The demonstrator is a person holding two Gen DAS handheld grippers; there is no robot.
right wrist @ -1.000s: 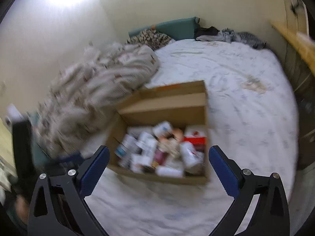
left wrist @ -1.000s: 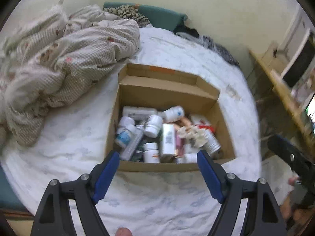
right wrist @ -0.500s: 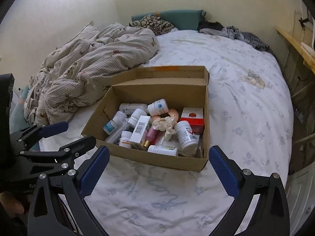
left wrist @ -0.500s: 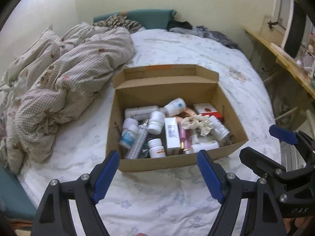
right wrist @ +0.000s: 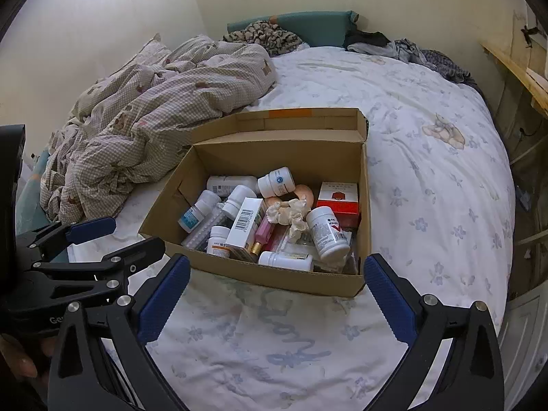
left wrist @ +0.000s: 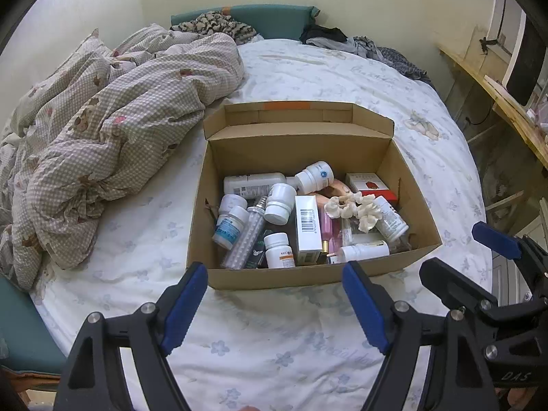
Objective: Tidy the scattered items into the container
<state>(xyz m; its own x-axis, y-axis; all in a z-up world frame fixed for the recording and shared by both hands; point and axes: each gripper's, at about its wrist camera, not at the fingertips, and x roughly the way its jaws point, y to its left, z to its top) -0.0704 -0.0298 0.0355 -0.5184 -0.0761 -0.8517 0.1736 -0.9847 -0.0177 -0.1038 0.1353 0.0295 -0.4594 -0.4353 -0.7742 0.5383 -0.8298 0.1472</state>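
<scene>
An open cardboard box (left wrist: pixel 294 277) (right wrist: pixel 274 279) sits on the bed. It holds several white pill bottles (left wrist: pixel 313 176) (right wrist: pixel 327 229), a white barcode carton (left wrist: pixel 306 227) (right wrist: pixel 246 224), a red-and-white packet (left wrist: pixel 368 183) (right wrist: pixel 339 200), a crumpled tissue (left wrist: pixel 352 207) (right wrist: pixel 289 214) and a pink vial (right wrist: pixel 263 234). My left gripper (left wrist: pixel 275 303) is open and empty, just in front of the box's near wall. My right gripper (right wrist: pixel 277 294) is open and empty, also in front of the box. Each gripper shows in the other's view: the right one (left wrist: pixel 479 267) and the left one (right wrist: pixel 102 239).
A crumpled checked duvet (left wrist: pixel 113 130) (right wrist: pixel 164 102) lies left of the box. The floral white sheet (left wrist: pixel 274 339) (right wrist: pixel 428 157) spreads around it. Clothes (left wrist: pixel 359 42) lie by the green headboard (left wrist: pixel 277 17). A wooden shelf (left wrist: pixel 496 92) runs along the right.
Both views have swung and steadied to face the box squarely. The two grippers have come side by side in front of it. Both jaws stay open.
</scene>
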